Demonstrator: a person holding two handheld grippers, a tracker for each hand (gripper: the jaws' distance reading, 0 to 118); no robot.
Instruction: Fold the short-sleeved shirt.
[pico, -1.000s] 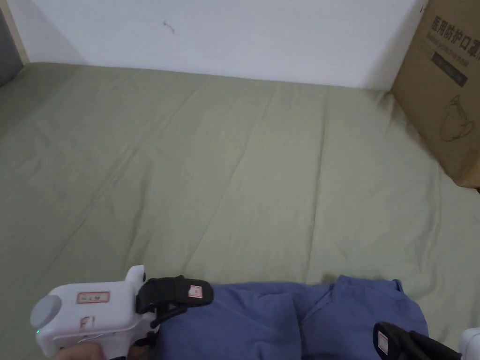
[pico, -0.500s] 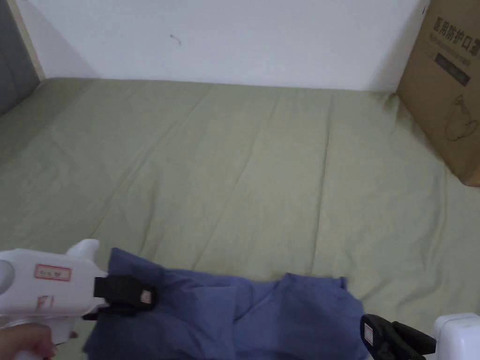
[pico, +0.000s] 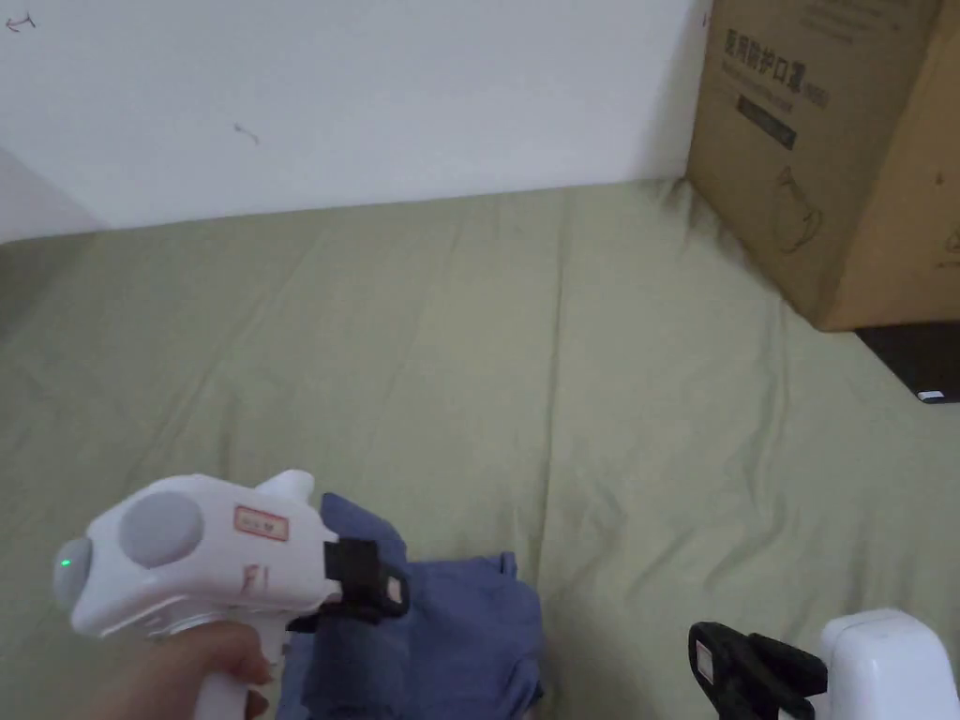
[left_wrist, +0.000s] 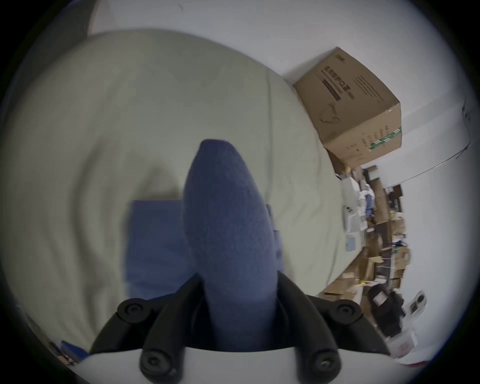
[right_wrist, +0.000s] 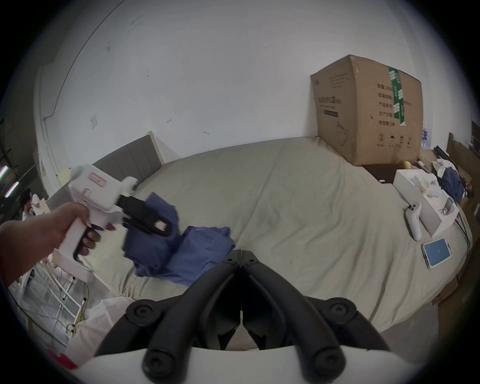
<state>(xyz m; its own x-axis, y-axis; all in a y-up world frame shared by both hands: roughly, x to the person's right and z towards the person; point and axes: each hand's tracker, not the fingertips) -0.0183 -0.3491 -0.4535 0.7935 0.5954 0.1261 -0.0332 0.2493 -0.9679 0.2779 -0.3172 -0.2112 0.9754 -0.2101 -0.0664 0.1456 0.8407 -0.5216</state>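
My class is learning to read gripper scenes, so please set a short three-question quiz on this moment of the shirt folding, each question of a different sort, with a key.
1. True or false: the left gripper is shut on the blue shirt.
2. Multiple choice: the right gripper is
A. clamped on a sleeve
B. shut with nothing between its jaws
C. wide open over the cardboard box
3. Fill in: the part of the shirt that is not lifted lies on the green ____.

Key:
1. True. Fabric is pinched between both jaws and bulges past them.
2. B. Its jaw tips meet, apart from the shirt.
3. Bedsheet.
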